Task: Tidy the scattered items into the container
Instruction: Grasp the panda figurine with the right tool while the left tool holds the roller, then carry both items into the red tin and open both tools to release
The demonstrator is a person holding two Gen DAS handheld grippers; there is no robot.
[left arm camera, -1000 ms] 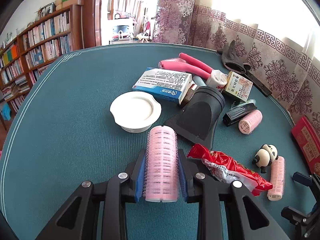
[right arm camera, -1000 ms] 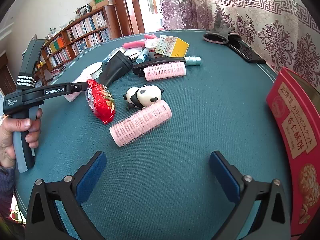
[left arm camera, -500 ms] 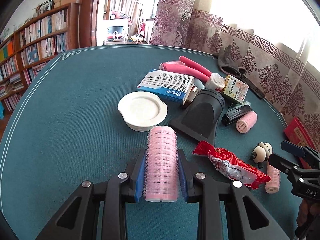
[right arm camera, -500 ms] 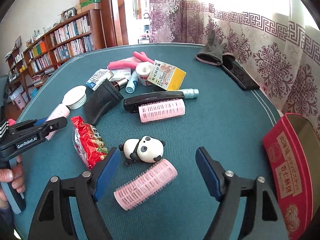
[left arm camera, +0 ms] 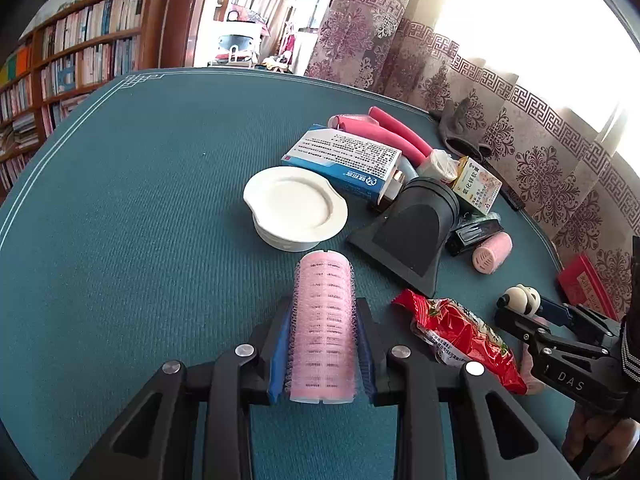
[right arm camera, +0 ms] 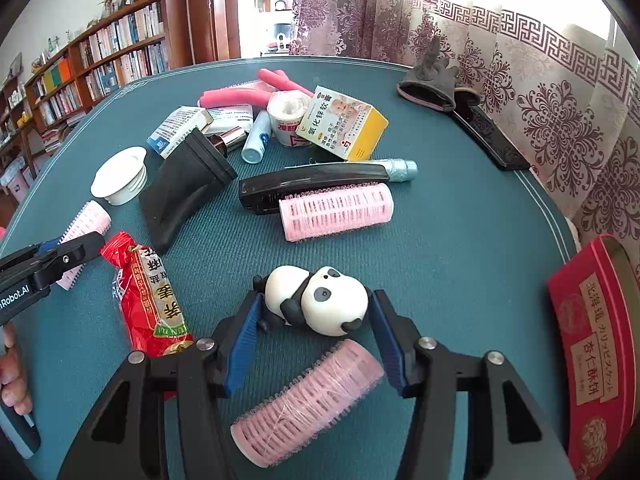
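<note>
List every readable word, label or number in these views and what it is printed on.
"DAS": right gripper body, left wrist view.
"Robot.AI", cut off at the frame edge: left gripper body, right wrist view.
Chinese print on the red tin, red snack packet, yellow box and blue box: too small or unclear to quote reliably.

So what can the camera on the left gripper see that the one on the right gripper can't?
Only the left wrist view shows the left gripper shut along the length of a pink hair roller. Only the right wrist view shows the open right gripper straddling the panda figure, plus another roller beneath it. Both show the white lid, red snack packet and red tin.
</note>
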